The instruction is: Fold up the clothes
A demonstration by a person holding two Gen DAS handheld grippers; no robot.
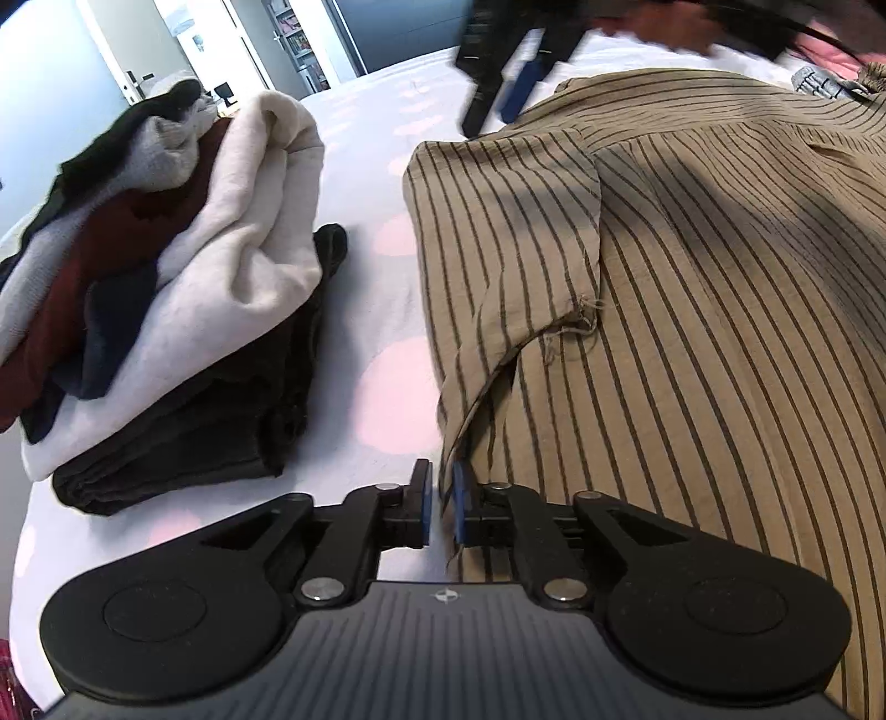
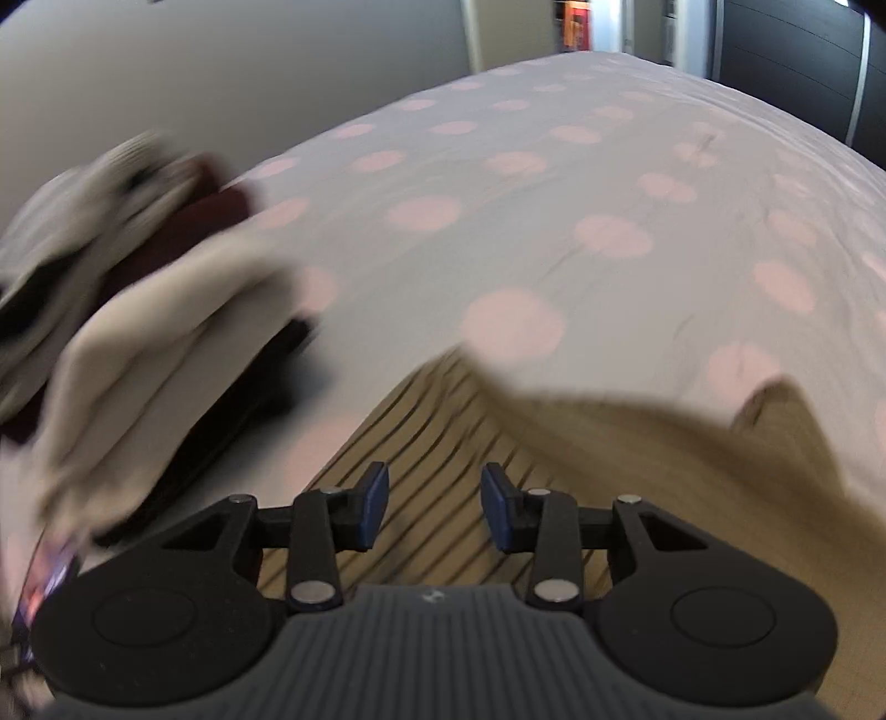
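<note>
A tan shirt with dark stripes point(image 1: 692, 304) lies spread on the bed, one sleeve folded over its body. My left gripper point(image 1: 442, 501) sits at the shirt's near left edge. Its blue pads point(image 1: 425, 498) stand a narrow slit apart, the hem runs along the right pad, and white sheet shows in the gap. My right gripper point(image 2: 433, 507) hovers open over the striped shirt point(image 2: 443, 421) with nothing between its pads. In the left wrist view that right gripper point(image 1: 493, 119) is a dark blur at the shirt's far edge.
A stack of folded clothes point(image 1: 166, 277) in white, maroon, navy and black stands left of the shirt, blurred as the stack point(image 2: 138, 332) in the right wrist view. The bed sheet point(image 2: 554, 194) is white with pink dots. Beyond the bed is a doorway point(image 1: 288, 39).
</note>
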